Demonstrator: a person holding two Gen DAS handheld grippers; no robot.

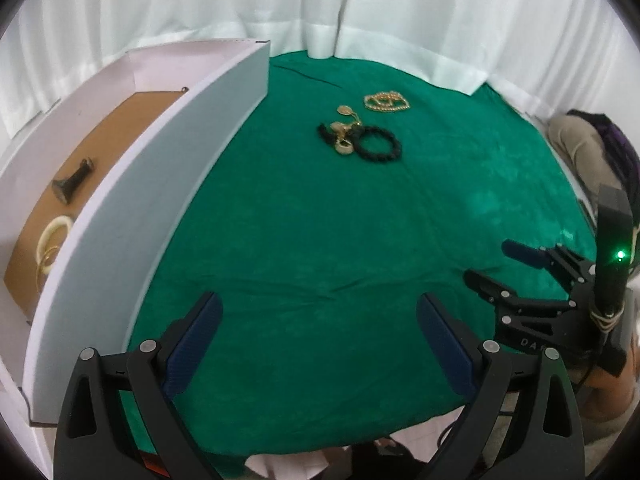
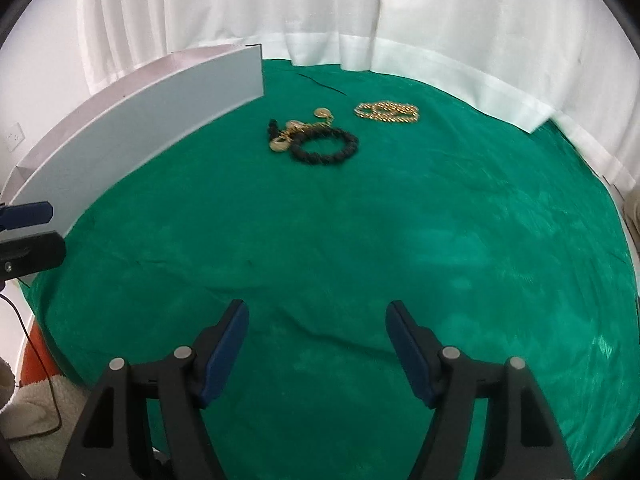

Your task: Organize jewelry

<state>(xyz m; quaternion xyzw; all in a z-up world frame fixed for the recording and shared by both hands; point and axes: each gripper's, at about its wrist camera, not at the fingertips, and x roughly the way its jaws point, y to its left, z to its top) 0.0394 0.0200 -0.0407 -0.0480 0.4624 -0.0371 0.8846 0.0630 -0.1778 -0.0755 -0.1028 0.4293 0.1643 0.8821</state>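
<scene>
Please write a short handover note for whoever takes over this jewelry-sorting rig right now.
Left gripper: open, empty, above the green velvet cloth.
Right gripper: open, empty, over the same cloth.
Done: the white cardboard box with brown floor already holds a cream bangle, a thin gold ring and a dark flared piece.
Left on the cloth: black beaded bracelet, tangled gold charm chain, gold bead chain farther back.

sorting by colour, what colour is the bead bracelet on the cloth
Black; the bracelet shows best in the right wrist view.
</scene>
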